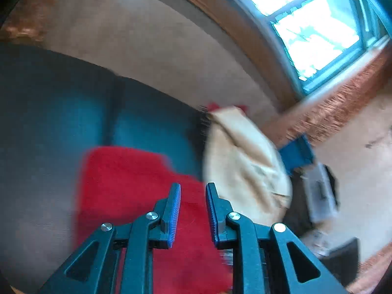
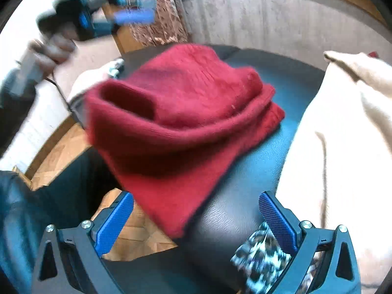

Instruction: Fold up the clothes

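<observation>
A folded red knit sweater [image 2: 186, 120] lies on a dark leather sofa seat [image 2: 276, 152], one edge hanging over the seat's front. It also shows in the left wrist view [image 1: 137, 186], just under my left gripper [image 1: 193, 191], which is open with a narrow gap and holds nothing. A cream garment [image 2: 338, 147] lies right of the sweater; in the left wrist view [image 1: 245, 166] it is beyond the right finger. My right gripper [image 2: 196, 203] is wide open and empty above the seat's front edge. My left gripper is seen blurred at upper left in the right wrist view [image 2: 103, 17].
A black-and-white patterned cloth [image 2: 259, 257] lies by my right gripper's right finger. Wooden parquet floor [image 2: 66, 152] is below the sofa's front. A window [image 1: 316, 24] and a beige wall [image 1: 147, 39] are behind the sofa. Boxes and clutter [image 1: 318, 188] sit on the floor at right.
</observation>
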### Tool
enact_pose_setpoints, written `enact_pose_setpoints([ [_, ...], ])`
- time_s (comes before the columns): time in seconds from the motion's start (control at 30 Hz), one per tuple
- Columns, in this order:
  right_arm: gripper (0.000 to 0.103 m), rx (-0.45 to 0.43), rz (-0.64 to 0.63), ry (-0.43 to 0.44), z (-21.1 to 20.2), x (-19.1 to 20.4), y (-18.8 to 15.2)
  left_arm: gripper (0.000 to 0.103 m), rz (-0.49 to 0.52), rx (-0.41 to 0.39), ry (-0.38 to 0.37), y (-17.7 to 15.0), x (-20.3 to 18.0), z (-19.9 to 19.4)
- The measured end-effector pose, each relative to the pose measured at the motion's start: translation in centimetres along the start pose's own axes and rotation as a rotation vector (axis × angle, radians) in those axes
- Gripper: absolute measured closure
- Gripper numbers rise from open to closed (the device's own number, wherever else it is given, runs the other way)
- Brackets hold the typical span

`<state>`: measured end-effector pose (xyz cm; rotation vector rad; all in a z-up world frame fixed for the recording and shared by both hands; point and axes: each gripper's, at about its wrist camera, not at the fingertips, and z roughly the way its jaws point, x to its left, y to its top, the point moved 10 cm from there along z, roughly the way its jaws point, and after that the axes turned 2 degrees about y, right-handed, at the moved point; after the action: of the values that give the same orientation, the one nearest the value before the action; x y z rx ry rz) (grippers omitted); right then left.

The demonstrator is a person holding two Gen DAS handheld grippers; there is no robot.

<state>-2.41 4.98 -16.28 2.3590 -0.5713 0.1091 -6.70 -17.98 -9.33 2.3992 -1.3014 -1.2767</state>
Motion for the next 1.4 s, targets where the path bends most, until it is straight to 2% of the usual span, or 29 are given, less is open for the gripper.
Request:
enact_pose_setpoints([
  [0.13, 0.000, -0.070, -0.017, 0.138, -1.9, 4.6, 2.9, 0.083, -0.018, 0.004, 0.112, -2.6, 5.5, 0.1],
  [0.17, 0.000, -0.071, -0.024, 0.188, -1.7, 6.2, 3.7, 0.083, -0.023, 0.006, 0.127, -3.2, 6.6, 0.1],
  [0.2, 0.000, -0.061, -0.034, 0.224, -1.0, 7.4, 4.5, 0.083, -0.027, 0.009, 0.108, -3.9, 6.9, 0.3],
  [0.3, 0.000, 0.013, -0.062, 0.267, 2.1, 9.1, 5.7, 0.083, 0.005, 0.002, 0.055, -5.0, 6.2, 0.8],
  [0.37, 0.000, 0.123, -0.029, 0.317, 4.6, 9.7, 5.5, 0.083, 0.052, 0.002, 0.039, -5.7, 5.2, 1.4],
  [0.47, 0.000, 0.257, -0.014, 0.332, 6.2, 9.9, 2.5, 0.083, 0.176, 0.027, 0.031, -7.4, 3.4, 2.6],
  [0.53, 0.000, 0.300, 0.050, 0.306, 6.8, 8.8, -0.3, 0.081, 0.257, 0.061, 0.070, -9.2, 2.6, 4.4],
  [0.57, 0.000, 0.293, 0.100, 0.300, 7.1, 8.0, -1.5, 0.081, 0.279, 0.073, 0.089, -9.8, 2.8, 5.2],
  [0.6, 0.000, 0.242, 0.146, 0.322, 6.7, 7.6, -1.8, 0.080, 0.292, 0.068, 0.098, -10.2, 2.8, 5.6],
  [0.67, 0.000, 0.125, 0.278, 0.365, 5.6, 6.7, -1.4, 0.080, 0.304, 0.035, 0.107, -10.2, 2.5, 5.6],
  [0.73, 0.000, 0.083, 0.380, 0.371, 5.2, 6.1, -1.1, 0.080, 0.307, 0.039, 0.100, -10.1, 2.3, 5.2],
  [0.8, 0.000, 0.049, 0.418, 0.348, 4.4, 5.5, -0.3, 0.080, 0.306, 0.040, 0.091, -10.0, 2.0, 4.9],
  [0.9, 0.000, -0.111, 0.437, 0.295, 0.5, 3.6, 2.3, 0.080, 0.280, 0.025, 0.061, -10.0, 1.7, 4.3],
  [0.97, 0.000, -0.193, 0.440, 0.165, -1.1, 1.4, 4.5, 0.080, 0.262, 0.018, 0.051, -10.0, 1.9, 4.2],
  [1.03, 0.000, -0.204, 0.450, 0.047, -0.3, -1.1, 6.2, 0.080, 0.260, 0.015, 0.053, -10.0, 2.4, 4.0],
  [1.1, 0.001, -0.205, 0.464, 0.011, 0.3, -1.5, 7.2, 0.080, 0.266, 0.014, 0.054, -10.0, 2.2, 4.1],
  [1.13, 0.008, -0.209, 0.470, 0.001, 0.6, -1.5, 7.4, 0.080, 0.267, 0.015, 0.052, -10.1, 2.2, 4.1],
  [1.17, 0.022, -0.211, 0.475, -0.020, 1.2, -2.1, 7.8, 0.080, 0.264, 0.017, 0.045, -10.1, 2.4, 4.1],
  [1.2, 0.029, -0.211, 0.484, -0.029, 1.5, -2.5, 8.0, 0.080, 0.259, 0.019, 0.038, -10.1, 2.5, 4.1],
  [1.23, 0.042, -0.209, 0.499, -0.026, 1.4, -2.7, 8.0, 0.080, 0.249, 0.019, 0.030, -10.0, 2.5, 4.2],
  [1.27, 0.047, -0.208, 0.506, -0.026, 1.1, -3.0, 7.7, 0.080, 0.241, 0.020, 0.022, -9.9, 2.5, 4.3],
  [1.4, 0.046, -0.195, 0.532, -0.088, 2.5, -4.6, 7.3, 0.080, 0.243, 0.013, 0.007, -9.8, 2.8, 4.4],
])
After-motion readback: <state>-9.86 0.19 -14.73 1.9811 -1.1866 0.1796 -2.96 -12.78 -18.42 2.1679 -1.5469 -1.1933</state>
